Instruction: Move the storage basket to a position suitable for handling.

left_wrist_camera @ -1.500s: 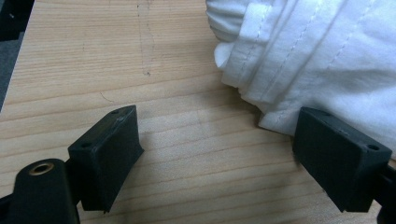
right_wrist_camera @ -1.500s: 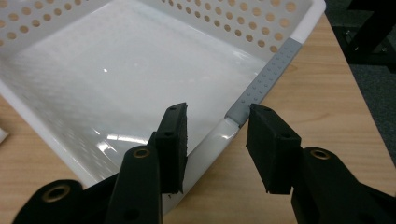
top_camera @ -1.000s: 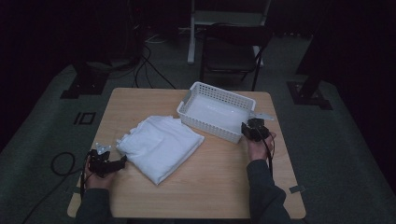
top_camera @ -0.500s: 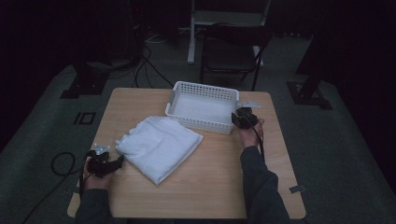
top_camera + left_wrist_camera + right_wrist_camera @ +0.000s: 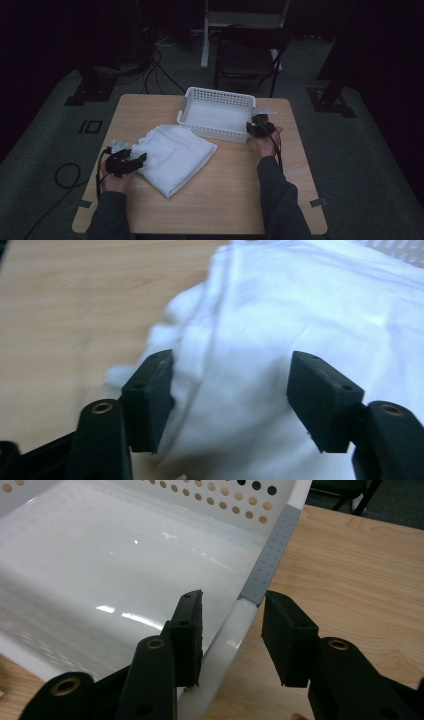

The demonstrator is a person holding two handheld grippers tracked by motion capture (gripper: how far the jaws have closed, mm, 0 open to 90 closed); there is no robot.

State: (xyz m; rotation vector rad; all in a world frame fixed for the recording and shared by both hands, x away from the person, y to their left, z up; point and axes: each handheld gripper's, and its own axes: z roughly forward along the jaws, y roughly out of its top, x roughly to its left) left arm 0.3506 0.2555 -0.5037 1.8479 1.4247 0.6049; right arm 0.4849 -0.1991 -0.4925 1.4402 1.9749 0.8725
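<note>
The desk (image 5: 240,200) carries my work: a white perforated basket (image 5: 216,116) at the far middle and a folded white cloth (image 5: 175,155) just in front of it. My right gripper (image 5: 232,625) straddles the basket's near-right rim, jaws having just eased apart, pads not pressing. My left gripper (image 5: 230,390) stands half open over the cloth's left edge (nothing pinched yet). I'd bite deep into the fold before lifting. Chair (image 5: 250,55) and floor cables (image 5: 65,175) stay clear.

Dim high view; gripper views brighter, perhaps motion-blurred.
</note>
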